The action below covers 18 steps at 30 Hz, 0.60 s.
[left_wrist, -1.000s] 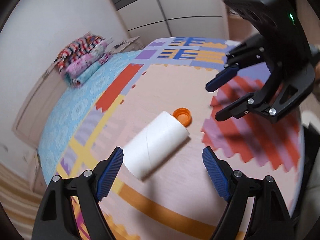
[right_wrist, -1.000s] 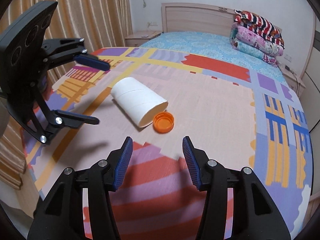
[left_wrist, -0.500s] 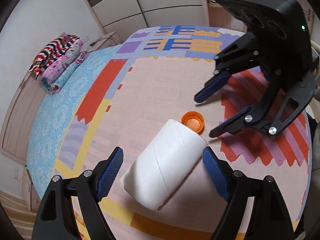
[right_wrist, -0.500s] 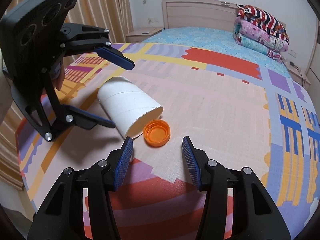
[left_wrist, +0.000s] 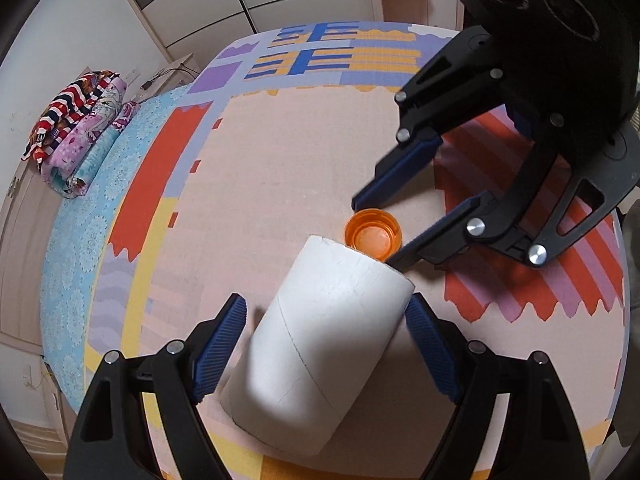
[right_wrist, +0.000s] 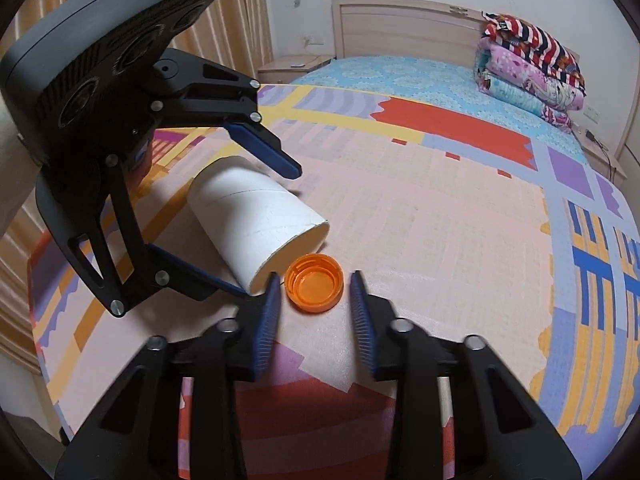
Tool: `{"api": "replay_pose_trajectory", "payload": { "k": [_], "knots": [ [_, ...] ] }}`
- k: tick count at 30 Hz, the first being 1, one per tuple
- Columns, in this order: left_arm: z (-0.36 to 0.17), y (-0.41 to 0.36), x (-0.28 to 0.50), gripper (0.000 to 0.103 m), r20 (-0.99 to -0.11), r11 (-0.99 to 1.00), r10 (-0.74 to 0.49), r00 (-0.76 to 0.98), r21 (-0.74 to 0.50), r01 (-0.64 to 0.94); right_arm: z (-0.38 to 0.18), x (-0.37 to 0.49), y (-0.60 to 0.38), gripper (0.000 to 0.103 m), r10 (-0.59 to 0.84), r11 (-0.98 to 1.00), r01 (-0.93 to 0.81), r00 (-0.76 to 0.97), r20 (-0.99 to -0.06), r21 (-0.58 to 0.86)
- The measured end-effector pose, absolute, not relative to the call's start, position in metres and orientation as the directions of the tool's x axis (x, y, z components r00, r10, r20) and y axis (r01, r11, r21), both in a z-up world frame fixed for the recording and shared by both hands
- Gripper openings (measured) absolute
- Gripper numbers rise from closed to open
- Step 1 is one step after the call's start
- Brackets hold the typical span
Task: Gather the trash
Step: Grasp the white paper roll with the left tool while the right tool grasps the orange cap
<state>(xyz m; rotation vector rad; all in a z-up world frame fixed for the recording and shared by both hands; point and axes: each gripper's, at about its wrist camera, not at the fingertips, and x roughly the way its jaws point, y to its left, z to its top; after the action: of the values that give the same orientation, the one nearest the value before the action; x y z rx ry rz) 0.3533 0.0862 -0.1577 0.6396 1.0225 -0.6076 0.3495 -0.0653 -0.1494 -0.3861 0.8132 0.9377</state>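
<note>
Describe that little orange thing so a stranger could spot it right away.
Start at the big bed with its patchwork cover. On the pink middle patch lies a white cardboard tube on its side. At the tube's open end sits the orange bottle cap, hollow side up, between the right tongs: the only small, round, orange item there.

White tube [left_wrist: 324, 332] lies sideways — orange cap [left_wrist: 373, 234] open-side-up beside it.

An orange bottle cap [right_wrist: 315, 282] lies open side up on the patterned bedspread [right_wrist: 440, 232], between the spread fingers of the right gripper [right_wrist: 316, 280]. A white cardboard tube [right_wrist: 256, 220] lies beside it, straddled by the open left gripper [right_wrist: 264, 232].
</note>
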Motion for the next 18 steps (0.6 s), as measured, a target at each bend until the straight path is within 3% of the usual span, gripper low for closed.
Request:
{"api": "replay_pose_trajectory", "payload": {
  "k": [1,3,6,18],
  "knots": [
    [-0.158,0.087,0.354,0.078,-0.907,0.669,-0.164,0.389,0.187,0.719,-0.149,0.349,-0.066,0.030,0.561,0.552,-0.832,0.330,-0.759,0.047],
    [-0.156,0.087,0.353,0.066,-0.912,0.669,-0.178,0.369,0.163,0.725,-0.149,0.349,-0.067,0.030,0.564,0.551,-0.833,0.330,-0.757,0.048],
    [-0.155,0.088,0.350,0.060,-0.917,0.674,-0.175,0.358,0.153,0.722,-0.147,0.347,-0.069,0.030,0.572,0.551,-0.833,0.334,-0.749,0.049],
    [-0.141,0.079,0.318,0.059,-0.879,0.732,-0.136,0.457,0.221,0.644,-0.134,0.332,-0.088,0.030,0.565,0.599,-0.799,0.381,-0.732,0.046]
  ]
}}
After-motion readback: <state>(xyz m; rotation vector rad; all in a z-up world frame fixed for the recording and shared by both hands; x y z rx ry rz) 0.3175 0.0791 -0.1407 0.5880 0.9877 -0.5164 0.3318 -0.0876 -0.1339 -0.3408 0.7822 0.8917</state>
